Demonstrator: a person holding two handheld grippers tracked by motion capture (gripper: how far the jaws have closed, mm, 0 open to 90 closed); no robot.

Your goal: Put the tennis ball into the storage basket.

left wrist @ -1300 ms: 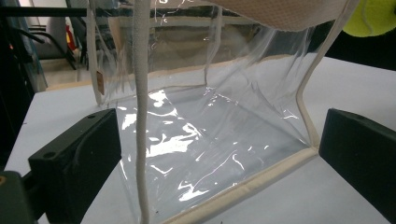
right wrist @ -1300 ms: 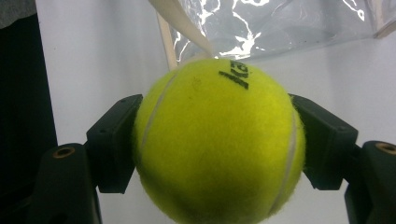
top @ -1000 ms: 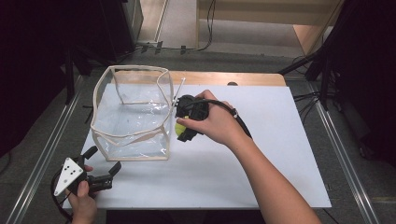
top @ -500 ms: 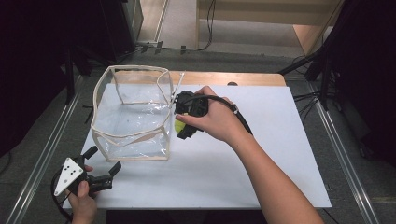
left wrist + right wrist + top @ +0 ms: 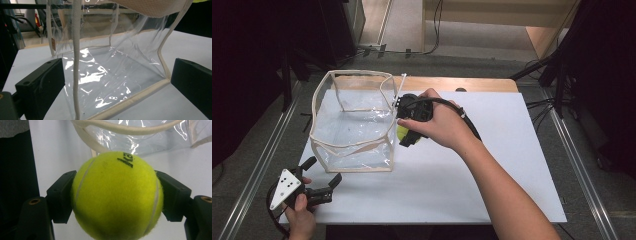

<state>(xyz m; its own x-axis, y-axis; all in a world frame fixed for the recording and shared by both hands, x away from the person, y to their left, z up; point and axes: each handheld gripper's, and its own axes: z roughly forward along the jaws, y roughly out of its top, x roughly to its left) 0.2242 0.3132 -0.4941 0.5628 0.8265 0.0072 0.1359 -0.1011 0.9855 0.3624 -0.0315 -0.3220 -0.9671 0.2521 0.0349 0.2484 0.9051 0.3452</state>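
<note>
Nearest the person, the left gripper [image 5: 319,186] sits low at the desk's [image 5: 492,165] front-left corner, fingers spread w/ nothing between them, aimed at the bag's [image 5: 354,125] near wall; from its own view the clear plastic and cream trim stand just ahead of the fingertips, not touching. Mid-desk, the right gripper [image 5: 404,134] has its fingers pinching the ball [image 5: 116,196] from both sides, held just beside the bag's right wall, outside it, approx. level w/ the rim [image 5: 125,128]. The job looks like dropping the ball into the bag. To do that well I'd lift the ball clear over the rim first, since the trim sags and could catch a finger, then move over the middle of the opening before letting go; the bag is floppy, so the left gripper steadying the near edge would prob. help. Room-wise: lots of bare desk to the right and front, but the bag's far side sits close to the back edge, so a shove that way is the risk.
</note>
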